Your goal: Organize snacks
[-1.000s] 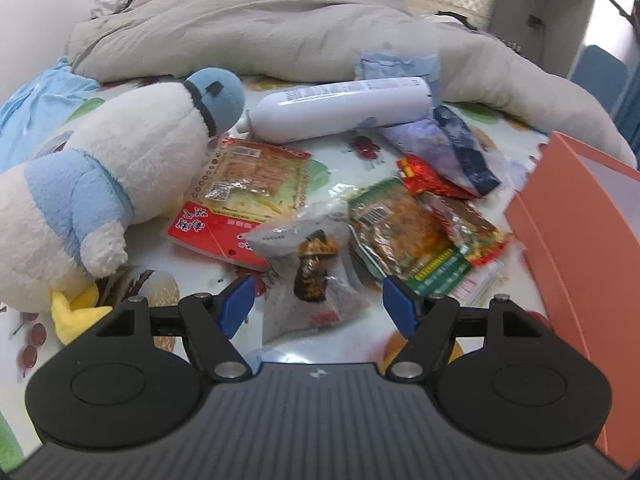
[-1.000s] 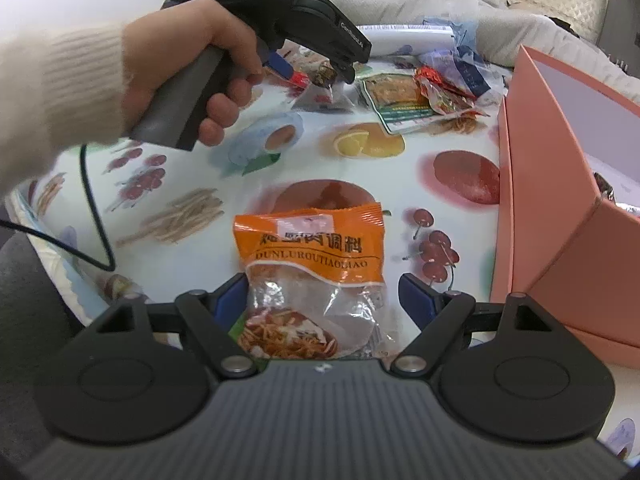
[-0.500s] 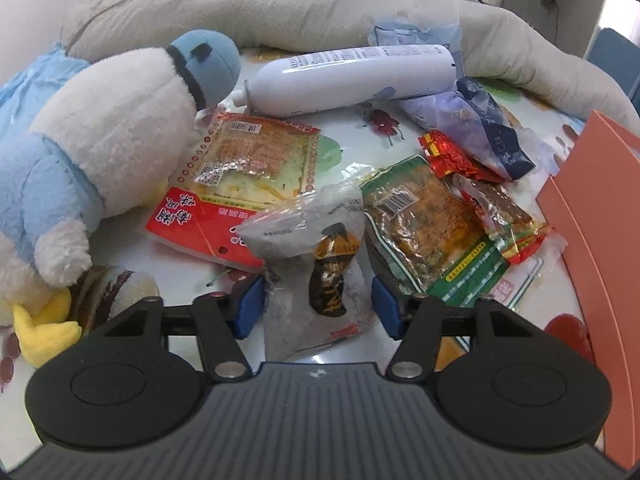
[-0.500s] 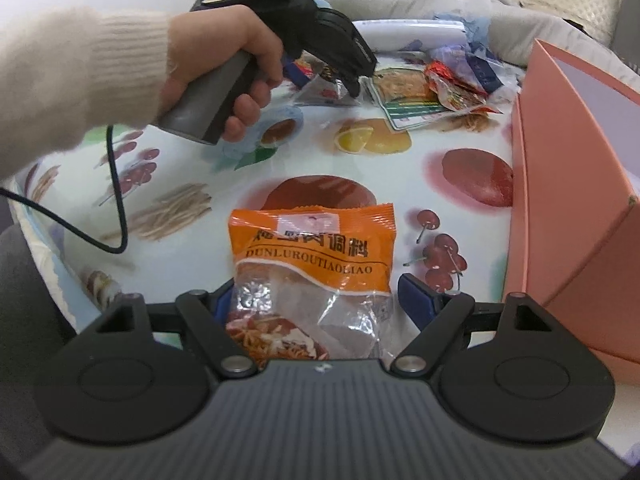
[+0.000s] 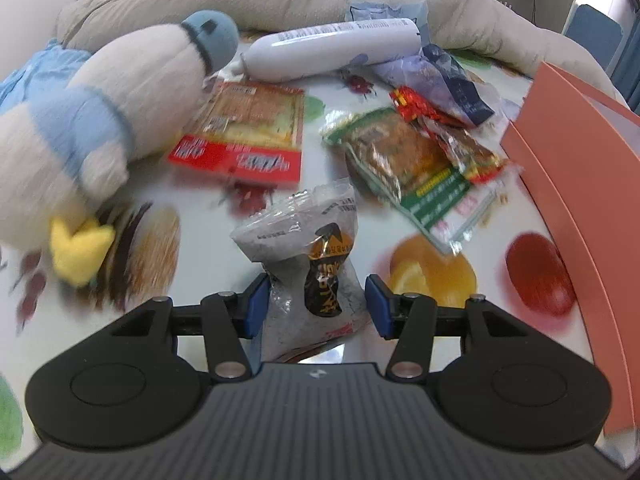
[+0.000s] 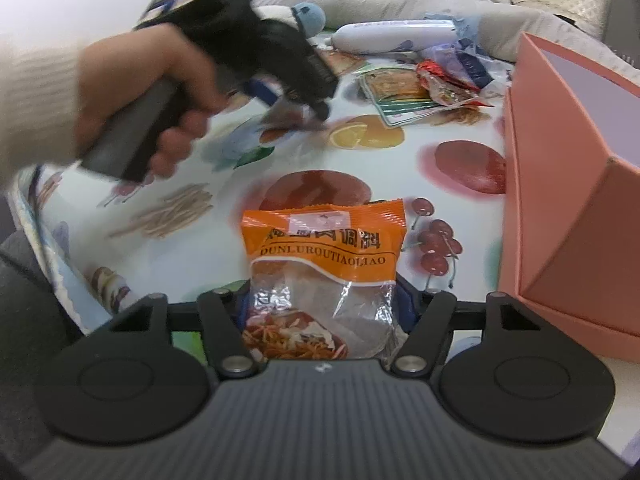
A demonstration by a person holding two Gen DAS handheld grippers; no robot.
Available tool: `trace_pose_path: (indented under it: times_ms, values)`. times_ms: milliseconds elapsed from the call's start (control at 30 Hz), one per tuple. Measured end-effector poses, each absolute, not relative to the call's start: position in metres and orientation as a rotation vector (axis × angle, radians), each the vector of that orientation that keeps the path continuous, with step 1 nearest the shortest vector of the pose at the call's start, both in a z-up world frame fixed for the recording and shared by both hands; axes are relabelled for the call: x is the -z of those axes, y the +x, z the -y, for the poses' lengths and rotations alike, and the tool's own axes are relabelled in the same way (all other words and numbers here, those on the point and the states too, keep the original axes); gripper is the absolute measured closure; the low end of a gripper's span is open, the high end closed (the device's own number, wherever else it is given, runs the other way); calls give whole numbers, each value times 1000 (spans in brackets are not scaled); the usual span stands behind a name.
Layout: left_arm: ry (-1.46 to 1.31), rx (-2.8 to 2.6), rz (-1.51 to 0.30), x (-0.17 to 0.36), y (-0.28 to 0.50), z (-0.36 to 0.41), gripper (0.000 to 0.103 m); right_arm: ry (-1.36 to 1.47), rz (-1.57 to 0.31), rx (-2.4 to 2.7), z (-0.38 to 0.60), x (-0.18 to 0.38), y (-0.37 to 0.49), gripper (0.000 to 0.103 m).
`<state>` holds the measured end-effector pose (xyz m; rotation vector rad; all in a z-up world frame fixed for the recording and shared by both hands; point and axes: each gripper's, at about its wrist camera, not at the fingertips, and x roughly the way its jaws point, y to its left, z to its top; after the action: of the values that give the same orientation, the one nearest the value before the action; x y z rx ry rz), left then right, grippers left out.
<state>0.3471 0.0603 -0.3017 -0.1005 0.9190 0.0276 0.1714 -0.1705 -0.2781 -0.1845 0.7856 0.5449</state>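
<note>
Two packets in hand, both left of the pink box [image 6: 568,184]. Grey packet [image 5: 308,264] gripped in the left claw [image 5: 316,304], jaws just closed onto its lower half, long axis running away from the claw. Orange packet [image 6: 324,276] pinched by the right claw [image 6: 324,312], jaws likewise just drawn in. Right claw nearer: box wall just beside the orange packet, opening up and rightward.

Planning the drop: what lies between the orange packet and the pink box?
Only bare fruit-print tablecloth, cherries printed there, between orange packet and pink box; right wrist view.
</note>
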Motion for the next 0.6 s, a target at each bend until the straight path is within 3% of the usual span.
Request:
trace_pose_path:
  times_ms: [600]
  values:
    - [-166, -19, -934, 290, 226, -31, 46, -110, -765, -395, 207, 268, 168, 43]
